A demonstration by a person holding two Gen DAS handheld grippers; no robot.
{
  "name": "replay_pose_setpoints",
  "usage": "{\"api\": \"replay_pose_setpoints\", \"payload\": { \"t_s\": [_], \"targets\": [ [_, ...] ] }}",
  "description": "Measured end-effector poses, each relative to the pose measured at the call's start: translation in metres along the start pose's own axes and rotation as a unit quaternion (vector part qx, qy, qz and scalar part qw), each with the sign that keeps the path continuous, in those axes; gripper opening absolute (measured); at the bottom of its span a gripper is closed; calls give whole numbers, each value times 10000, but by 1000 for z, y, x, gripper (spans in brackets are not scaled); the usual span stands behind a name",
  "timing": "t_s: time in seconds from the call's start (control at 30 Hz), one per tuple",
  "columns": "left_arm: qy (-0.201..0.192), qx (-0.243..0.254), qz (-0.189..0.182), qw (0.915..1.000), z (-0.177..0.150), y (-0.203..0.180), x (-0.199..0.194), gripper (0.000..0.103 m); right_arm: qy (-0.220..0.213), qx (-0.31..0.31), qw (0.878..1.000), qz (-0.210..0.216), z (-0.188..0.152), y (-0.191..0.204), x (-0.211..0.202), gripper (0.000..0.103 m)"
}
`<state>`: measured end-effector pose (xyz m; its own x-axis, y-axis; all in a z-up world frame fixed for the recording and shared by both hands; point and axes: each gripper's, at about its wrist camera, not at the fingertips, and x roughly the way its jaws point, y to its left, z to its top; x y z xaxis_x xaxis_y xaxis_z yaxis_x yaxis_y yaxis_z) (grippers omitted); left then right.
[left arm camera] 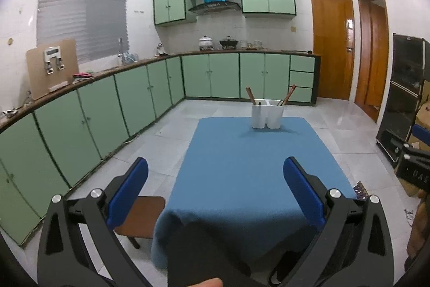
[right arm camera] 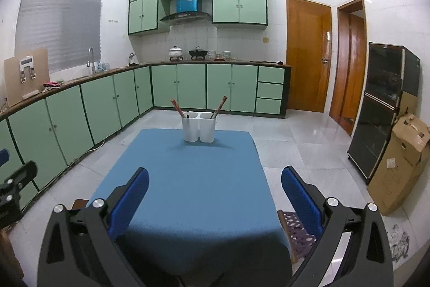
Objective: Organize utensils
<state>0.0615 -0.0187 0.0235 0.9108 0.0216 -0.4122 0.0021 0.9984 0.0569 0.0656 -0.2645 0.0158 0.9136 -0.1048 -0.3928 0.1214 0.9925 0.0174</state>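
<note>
Left gripper (left arm camera: 215,174): blue pads spread wide, nothing between them, held above the near end of the table (left arm camera: 242,166). Right gripper (right arm camera: 215,180): likewise spread wide and holding nothing, above the near end.

Table carries a blue cloth; its near edge drops out of sight under both grippers. A white holder (left arm camera: 267,113) with 2 compartments stands upright at the far end, on the centre line. Left compartment: 1 bundle of brown chopsticks (right arm camera: 178,107) leaning left, plus a dark tip (right arm camera: 187,115) barely above the rim, kind not discernible. Right compartment: another bundle (right arm camera: 219,106) leaning right. Lower parts hidden inside the holder; count per bundle cannot be resolved.

A brown stool (left arm camera: 139,217) sits left of the table, partly blocked by the left gripper. A patterned cushion (right arm camera: 297,230) at right is cut off by the right gripper.
</note>
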Motion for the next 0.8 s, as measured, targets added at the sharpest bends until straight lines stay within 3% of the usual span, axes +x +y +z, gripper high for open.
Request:
{"api": "replay_pose_setpoints", "payload": {
  "t_s": [0.13, 0.4, 0.8],
  "targets": [
    [140, -184, -51, 9997, -13, 8, -18, 98, 0, 66, 9999, 127, -11, -1, -20, 97],
    [-139, -484, 442, 9978, -22, 34, -59, 98, -187, -35, 9995, 266, -28, 7, -56, 97],
    [-350, -619, 419, 9966, -27, 41, -95, 98, -475, -67, 9984, 298, -31, 13, -81, 97]
  ]
}}
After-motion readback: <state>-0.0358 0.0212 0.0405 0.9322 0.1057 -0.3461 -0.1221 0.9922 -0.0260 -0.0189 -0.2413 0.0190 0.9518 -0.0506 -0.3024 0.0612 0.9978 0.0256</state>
